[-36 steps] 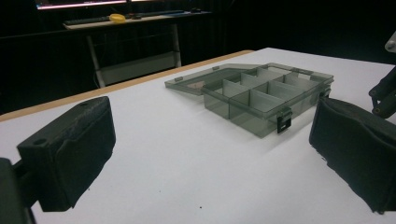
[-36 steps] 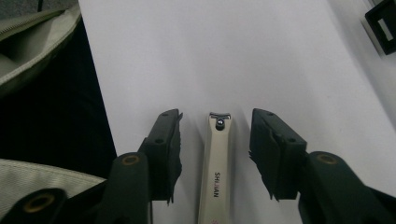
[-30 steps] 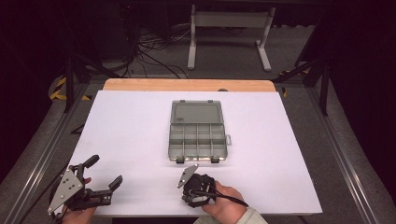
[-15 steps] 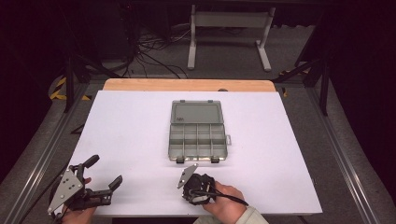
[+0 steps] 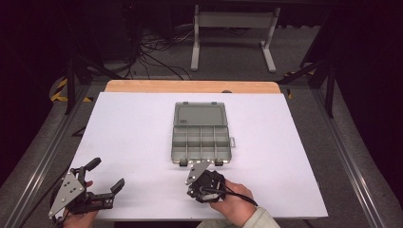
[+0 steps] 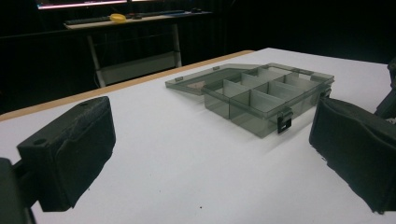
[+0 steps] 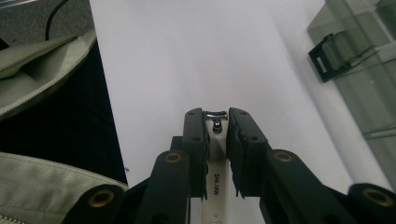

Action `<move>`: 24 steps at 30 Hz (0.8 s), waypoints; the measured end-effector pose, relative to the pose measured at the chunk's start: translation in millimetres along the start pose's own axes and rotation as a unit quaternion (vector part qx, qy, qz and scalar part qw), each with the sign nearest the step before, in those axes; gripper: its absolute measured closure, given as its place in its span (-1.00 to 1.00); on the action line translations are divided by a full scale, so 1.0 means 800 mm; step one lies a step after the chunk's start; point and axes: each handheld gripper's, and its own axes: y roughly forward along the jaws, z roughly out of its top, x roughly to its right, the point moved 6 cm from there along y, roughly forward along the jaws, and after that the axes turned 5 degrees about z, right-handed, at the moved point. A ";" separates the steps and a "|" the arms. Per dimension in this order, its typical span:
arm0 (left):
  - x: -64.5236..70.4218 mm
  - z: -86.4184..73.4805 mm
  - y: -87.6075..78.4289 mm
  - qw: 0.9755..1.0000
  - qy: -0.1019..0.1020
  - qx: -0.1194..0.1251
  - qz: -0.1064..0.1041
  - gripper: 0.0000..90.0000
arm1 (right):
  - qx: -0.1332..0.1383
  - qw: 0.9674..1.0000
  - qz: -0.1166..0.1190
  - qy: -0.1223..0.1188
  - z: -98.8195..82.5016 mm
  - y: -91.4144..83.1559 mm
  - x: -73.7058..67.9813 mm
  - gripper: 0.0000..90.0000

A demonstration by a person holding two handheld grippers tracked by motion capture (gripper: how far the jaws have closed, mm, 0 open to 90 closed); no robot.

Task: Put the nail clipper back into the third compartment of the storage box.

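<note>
Nothing much has moved on the table, but my right gripper [image 7: 217,122] has just squeezed its jaws tight on the nail clipper [image 7: 215,140]. It sits near the open box [image 5: 201,134], so I think the clipper goes in next. My left gripper [image 5: 105,181] waits wide open, holding nothing.

The box [image 6: 261,95] is smoky translucent plastic, smooth and slightly glossy, with black plastic latches [image 6: 283,122]. The tabletop [image 5: 142,133] is matt white, its far edge [image 5: 190,86] bare wood. The clipper [image 7: 215,140] has a cream glossy body and shiny metal tip. Gripper pads [image 6: 74,149] look matt black and rough.
</note>
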 end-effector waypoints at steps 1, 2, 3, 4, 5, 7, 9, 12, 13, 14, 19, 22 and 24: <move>0.000 0.000 0.000 1.000 0.000 0.000 0.000 -0.97 | 0.005 1.000 -0.001 0.000 0.001 -0.003 0.001 0.73; 0.000 0.000 0.000 1.000 0.000 0.000 0.000 -0.97 | 0.007 1.000 -0.002 0.001 0.002 -0.006 0.002 0.73; 0.000 0.000 0.000 1.000 -0.001 0.000 0.001 -0.97 | 0.012 1.000 -0.002 -0.001 0.003 -0.009 0.004 0.73; 0.000 0.000 0.000 1.000 0.000 0.000 0.000 -0.97 | 0.016 1.000 -0.004 -0.001 0.004 -0.012 0.005 0.73; 0.000 0.000 0.000 1.000 0.000 0.000 0.000 -0.97 | 0.019 1.000 -0.006 0.001 0.004 -0.015 0.006 0.73; 0.000 0.000 0.000 1.000 0.000 0.000 0.000 -0.97 | 0.023 1.000 -0.007 0.002 0.006 -0.020 0.007 0.73; 0.000 0.000 0.000 1.000 0.000 0.000 0.000 -0.97 | 0.036 0.999 -0.011 0.004 0.009 -0.030 0.011 0.73; 0.000 0.000 0.000 1.000 -0.001 0.001 0.001 -0.97 | 0.045 0.999 -0.014 0.003 0.012 -0.037 0.014 0.73; 0.000 0.000 0.000 1.000 0.000 0.000 0.001 -0.97 | 0.052 0.999 -0.016 0.003 0.014 -0.043 0.017 0.73; 0.000 0.000 0.000 1.000 0.000 0.000 0.000 -0.97 | 0.054 0.998 -0.018 0.005 0.015 -0.045 0.018 0.73; 0.000 0.000 0.000 1.000 0.000 0.000 0.000 -0.97 | 0.069 0.997 -0.023 0.005 0.020 -0.057 0.025 0.73; 0.000 0.000 0.000 1.000 0.000 0.001 0.000 -0.97 | 0.075 0.997 -0.025 0.006 0.023 -0.064 0.028 0.73; 0.000 0.000 0.000 1.000 -0.001 0.001 0.001 -0.97 | 0.080 0.996 -0.028 0.006 0.025 -0.067 0.031 0.73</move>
